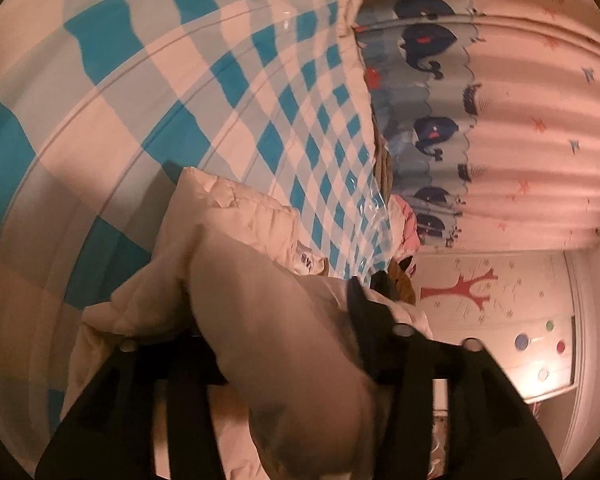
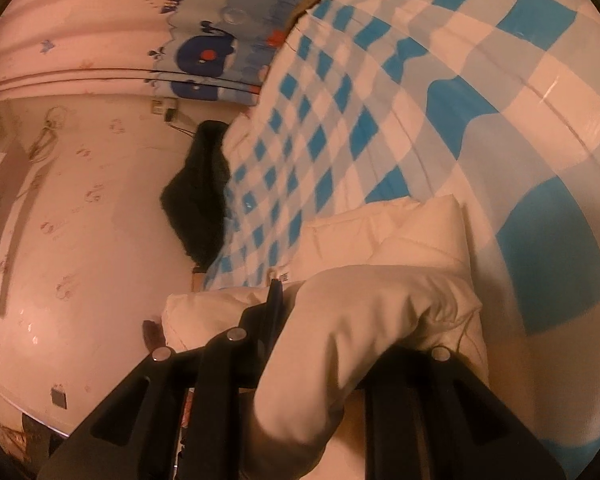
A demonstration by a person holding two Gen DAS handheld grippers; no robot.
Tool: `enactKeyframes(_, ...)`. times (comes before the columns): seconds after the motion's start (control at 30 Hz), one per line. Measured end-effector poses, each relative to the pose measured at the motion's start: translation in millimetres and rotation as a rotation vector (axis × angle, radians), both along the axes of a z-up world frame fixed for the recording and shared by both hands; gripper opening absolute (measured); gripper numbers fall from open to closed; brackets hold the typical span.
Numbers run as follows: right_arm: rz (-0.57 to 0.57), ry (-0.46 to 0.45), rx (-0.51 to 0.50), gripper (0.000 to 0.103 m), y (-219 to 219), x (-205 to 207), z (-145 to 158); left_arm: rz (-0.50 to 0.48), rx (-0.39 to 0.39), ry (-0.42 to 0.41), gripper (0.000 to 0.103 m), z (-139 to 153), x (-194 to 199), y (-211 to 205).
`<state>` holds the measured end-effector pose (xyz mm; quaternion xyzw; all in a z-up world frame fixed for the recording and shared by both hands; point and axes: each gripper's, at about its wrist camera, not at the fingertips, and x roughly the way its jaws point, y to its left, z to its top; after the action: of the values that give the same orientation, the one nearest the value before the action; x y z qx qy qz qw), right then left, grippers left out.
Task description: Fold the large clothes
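A cream quilted jacket [image 1: 236, 220] lies on a blue-and-white checked bed cover [image 1: 180, 80]. My left gripper [image 1: 284, 320] is shut on a thick fold of the jacket, which bulges between the black fingers [image 1: 364, 304] and hides the left one. In the right wrist view my right gripper [image 2: 340, 300] is shut on another fold of the same jacket [image 2: 380, 312]; one black finger [image 2: 274, 300] shows, the other is hidden by cloth. The rest of the jacket [image 2: 400, 236] rests on the cover [image 2: 460, 80].
A curtain with whale prints [image 1: 500, 120] hangs beside the bed. A dark garment [image 2: 200, 196] lies at the bed's edge. A wall with a tree decal [image 1: 468, 288] and pink cloth [image 1: 408, 228] lie beyond the bed.
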<state>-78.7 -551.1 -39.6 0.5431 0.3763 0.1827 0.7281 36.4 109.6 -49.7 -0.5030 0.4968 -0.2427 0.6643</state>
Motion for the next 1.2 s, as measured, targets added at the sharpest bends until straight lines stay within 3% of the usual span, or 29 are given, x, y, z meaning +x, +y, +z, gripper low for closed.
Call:
enactKeyframes(0.13, 0.009, -0.054, 0.000, 0.022, 3, 1, 24, 0.012, 0.000, -0.049, 0.049, 6, 3, -3)
enactKeyframes(0.17, 0.016, -0.089, 0.006, 0.022, 5, -1, 36, 0.008, -0.003, -0.079, 0.045, 12, 2, -3)
enactKeyframes(0.2, 0.020, -0.122, 0.006, 0.022, 6, -4, 49, 0.008, -0.007, -0.096, 0.031, 16, 0, -2)
enactKeyframes(0.23, 0.022, -0.146, 0.007, 0.022, 7, -6, 58, 0.009, -0.014, -0.116, 0.026, 22, -1, 0)
enactKeyframes(0.43, 0.042, -0.277, 0.032, 0.022, 11, -14, 114, 0.036, -0.085, -0.198, 0.018, 52, -10, 13)
enactKeyframes(0.53, 0.015, -0.272, 0.043, 0.022, 8, -8, 115, 0.053, -0.097, -0.206, 0.018, 58, -3, 18)
enactKeyframes(0.67, -0.045, -0.123, 0.067, 0.022, 1, 22, 69, 0.065, -0.064, -0.103, 0.018, 31, 22, 12)
enactKeyframes(0.77, -0.078, -0.021, 0.066, 0.029, 0, 39, 33, 0.074, -0.048, -0.003, 0.026, -4, 38, 7)
enactKeyframes(0.8, -0.088, 0.010, 0.075, 0.031, 0, 43, 20, 0.080, -0.058, 0.031, 0.036, -16, 42, 7)
enactKeyframes(0.9, -0.097, 0.057, 0.092, 0.032, -2, 48, -5, 0.090, -0.099, 0.066, 0.045, -35, 46, 8)
enactKeyframes(0.97, -0.095, 0.062, 0.104, 0.033, -4, 49, -12, 0.086, -0.115, 0.061, 0.049, -36, 47, 9)
enactKeyframes(1.07, -0.094, 0.050, 0.151, 0.042, -9, 49, -17, 0.106, -0.129, 0.066, 0.057, -33, 46, 18)
enactKeyframes(1.2, -0.106, 0.036, 0.226, 0.053, -13, 46, -20, 0.196, -0.175, 0.060, 0.076, -20, 40, 38)
